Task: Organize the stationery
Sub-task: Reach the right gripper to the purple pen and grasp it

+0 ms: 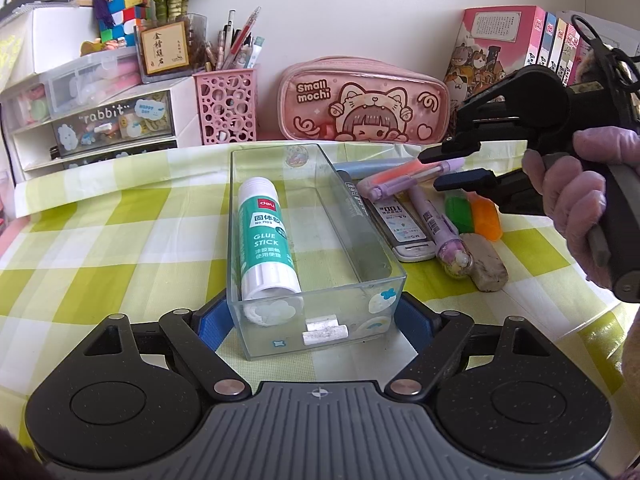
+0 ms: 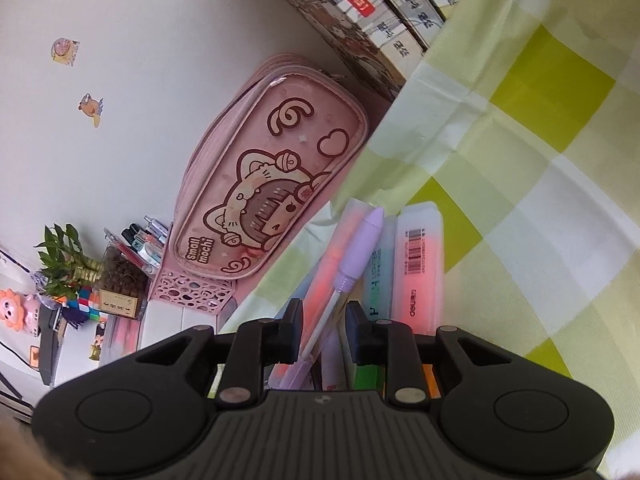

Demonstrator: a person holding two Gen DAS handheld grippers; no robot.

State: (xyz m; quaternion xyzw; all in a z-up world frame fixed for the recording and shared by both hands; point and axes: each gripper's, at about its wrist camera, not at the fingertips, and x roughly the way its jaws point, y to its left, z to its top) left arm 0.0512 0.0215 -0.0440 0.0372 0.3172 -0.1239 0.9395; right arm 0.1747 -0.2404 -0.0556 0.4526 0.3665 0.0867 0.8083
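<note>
Checked cloth [image 1: 100,240] carries a clear rectangular tray [image 1: 316,288] clamped by the left claw [image 1: 316,326]; right claw [image 1: 456,168] parted around a slim pen [image 1: 404,180].

The left wrist camera sits just behind the left tool [image 1: 316,320] and looks forward and down along its two fingers. It is very close to the clear box [image 1: 312,240], which lies right between those fingers. Past the box it sees the wall. The right tool [image 1: 460,164] shows off to its right side.

The right wrist camera sits just behind the right tool [image 2: 322,332]. It is rolled over, so the desk [image 2: 540,160] looks tipped up. It is very close to the purple pen [image 2: 360,248] in front of its fingers.

Both cameras see the pink pencil case [image 1: 364,100] [image 2: 276,168], the pink pen cup [image 1: 226,106] [image 2: 192,292], the books [image 1: 500,44] [image 2: 380,4] and the checked cloth.
</note>
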